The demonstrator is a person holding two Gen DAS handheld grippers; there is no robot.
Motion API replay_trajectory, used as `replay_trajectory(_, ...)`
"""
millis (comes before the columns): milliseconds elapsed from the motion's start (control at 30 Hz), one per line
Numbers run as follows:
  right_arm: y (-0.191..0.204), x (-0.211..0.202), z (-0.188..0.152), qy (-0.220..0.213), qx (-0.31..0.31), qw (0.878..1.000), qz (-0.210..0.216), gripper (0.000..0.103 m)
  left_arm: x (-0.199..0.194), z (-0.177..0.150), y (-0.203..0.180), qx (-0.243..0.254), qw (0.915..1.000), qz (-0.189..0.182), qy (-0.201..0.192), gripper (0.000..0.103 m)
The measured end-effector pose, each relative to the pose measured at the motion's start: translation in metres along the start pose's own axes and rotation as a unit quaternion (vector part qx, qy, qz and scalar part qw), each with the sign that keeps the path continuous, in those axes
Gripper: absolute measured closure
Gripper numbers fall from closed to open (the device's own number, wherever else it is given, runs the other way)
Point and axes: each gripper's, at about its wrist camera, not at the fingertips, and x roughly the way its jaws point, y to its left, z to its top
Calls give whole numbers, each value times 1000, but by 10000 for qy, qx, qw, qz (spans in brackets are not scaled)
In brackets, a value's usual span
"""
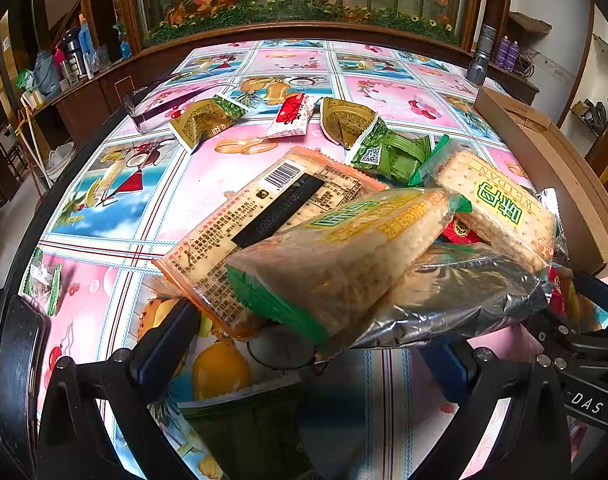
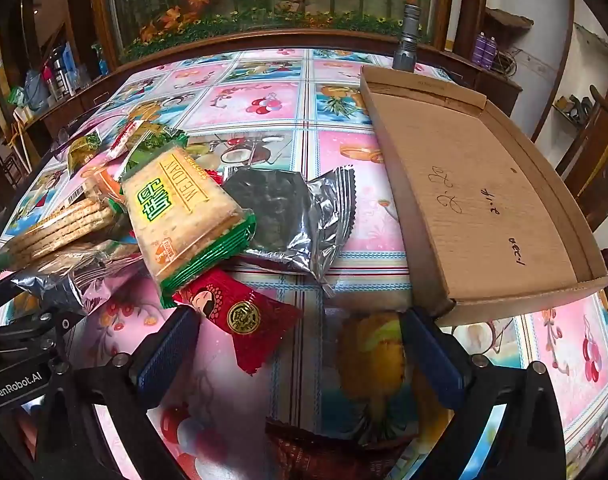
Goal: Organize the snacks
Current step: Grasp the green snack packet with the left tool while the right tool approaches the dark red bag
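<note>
Hovering over a glossy, fruit-printed vinyl tablecloth [image 2: 344,216], both tools stand with jaws spread wide and nothing between the pads — left gripper [image 1: 304,344], right gripper [image 2: 300,344]. Finger pads are ribbed blue rubber on black frames.

The snacks sit in a loose heap on the cloth, ahead of the left gripper and to the left of the right one. Clear, crinkly film sleeves hold stacks of pale, dimpled square crackers: one green-ended cracker pack [image 2: 184,216] reads "WEIDAN" with large green characters on yellow; an orange-edged pack [image 1: 264,216] lies label-down, showing a barcode and fine print. A crumpled silver foil pouch [image 2: 296,216] lies beside them, serrated at the end. A small red wrapper [image 2: 244,316] carries a cartoon face and a round gold seal. Further back are small green-and-gold sachets [image 1: 344,124].

A shallow cardboard tray [image 2: 484,200], matte brown, sits to the right, bare inside apart from handwritten ink marks — not legible.
</note>
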Motion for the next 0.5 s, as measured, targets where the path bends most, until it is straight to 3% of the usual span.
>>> replay_trajectory(267,1,-1,0,0,17,10000,-11,0,0,0,0,7,10000,-15,11,0)
replay_trajectory(400,1,-1,1,68,-44,10000,24,0,-5,-2,-2,136,9993,-352,61,0)
replay_trajectory(500,1,0,9,404,-219,9986,243,0,-14,-4,7,-5,9981,-614,-34,0)
